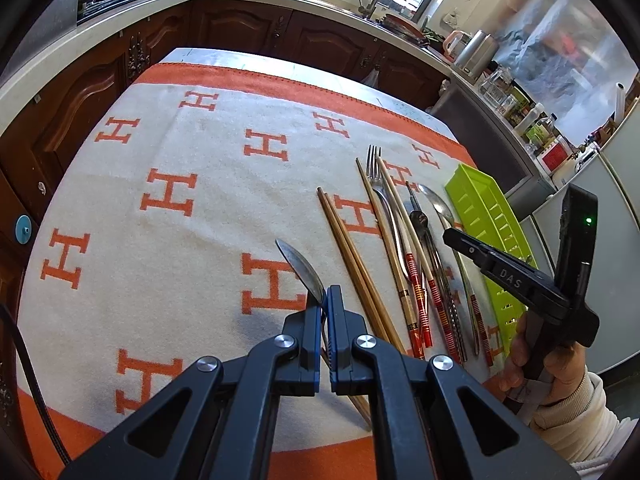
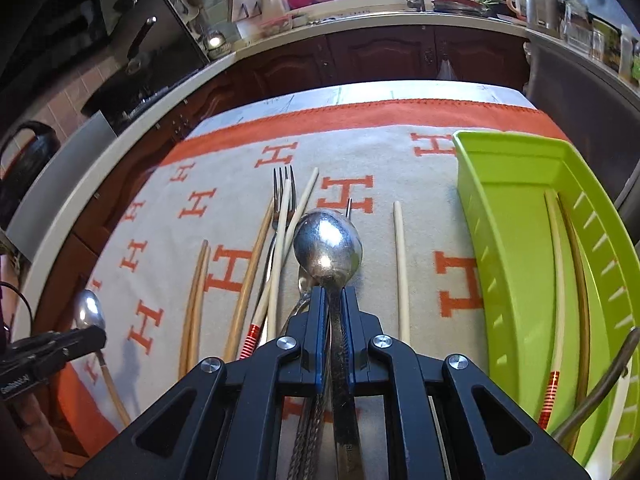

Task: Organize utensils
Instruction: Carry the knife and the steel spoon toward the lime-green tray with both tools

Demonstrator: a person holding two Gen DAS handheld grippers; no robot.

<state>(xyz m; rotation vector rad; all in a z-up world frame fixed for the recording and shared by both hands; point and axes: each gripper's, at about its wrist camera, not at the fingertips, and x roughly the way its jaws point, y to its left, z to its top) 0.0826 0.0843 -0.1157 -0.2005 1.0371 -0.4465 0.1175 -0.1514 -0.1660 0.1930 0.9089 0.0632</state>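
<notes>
One large cloth (image 1: 208, 208), cream with orange H letters and an orange border, is covering the table and carrying everything else. At its right side a lime-green plastic tray (image 2: 516, 240) is lying, long and rectangular, with slits cut along its walls. Two chopsticks are resting lengthwise inside it: a pale one with a red-banded end (image 2: 558, 280) and a darker wooden one (image 2: 580, 280) just beside it. A thin curved metal piece is showing at the tray's near corner, though what it is cannot be told.

Beside the tray the loose utensils are lying in a rough row. A pair of plain brown wooden chopsticks (image 1: 352, 256) is sitting side by side at the left of the row. Next, one steel fork (image 1: 378, 184) is lying among several pale chopsticks with red-patterned ends (image 1: 416, 284). A single cream chopstick (image 2: 400, 264) is lying apart, nearer the tray.

Two spoons are being held. The left gripper (image 1: 325, 304) is pinching the neck of a steel spoon (image 1: 300, 268), its blue-padded fingers fully closed, with the bowl tilting up over the cloth. The right gripper (image 2: 331, 300) is clamping the handle of a second, rounder steel spoon (image 2: 328, 244), its fingers almost together, above the row of utensils.
</notes>
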